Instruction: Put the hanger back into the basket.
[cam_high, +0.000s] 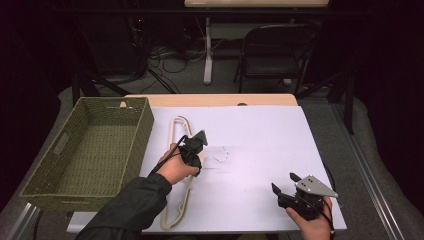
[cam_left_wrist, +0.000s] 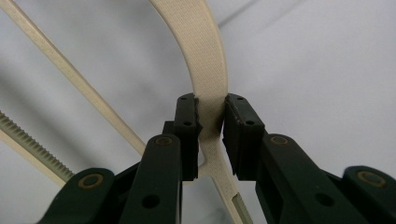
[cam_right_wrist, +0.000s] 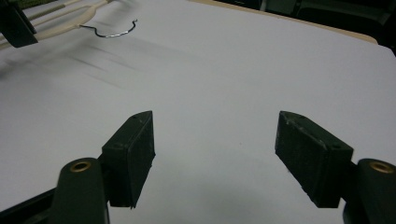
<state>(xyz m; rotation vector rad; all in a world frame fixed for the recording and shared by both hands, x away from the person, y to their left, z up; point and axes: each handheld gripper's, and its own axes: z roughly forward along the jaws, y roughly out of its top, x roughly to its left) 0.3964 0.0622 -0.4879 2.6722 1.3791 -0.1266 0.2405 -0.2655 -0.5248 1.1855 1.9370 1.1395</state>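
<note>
Left gripper (cam_high: 192, 149), seen from above, sits over the cream hanger (cam_high: 176, 125) beside the green basket (cam_high: 75, 195) along the table's left edge. Its own view shows both jaws clamped on the hanger (cam_left_wrist: 208, 56). Right gripper (cam_right_wrist: 215, 158) gapes wide above bare white table (cam_right_wrist: 224, 70).

The basket (cam_high: 90, 150) sits at the table's (cam_high: 260, 135) left edge, with the hanger (cam_high: 177, 175) lying just right of it.
</note>
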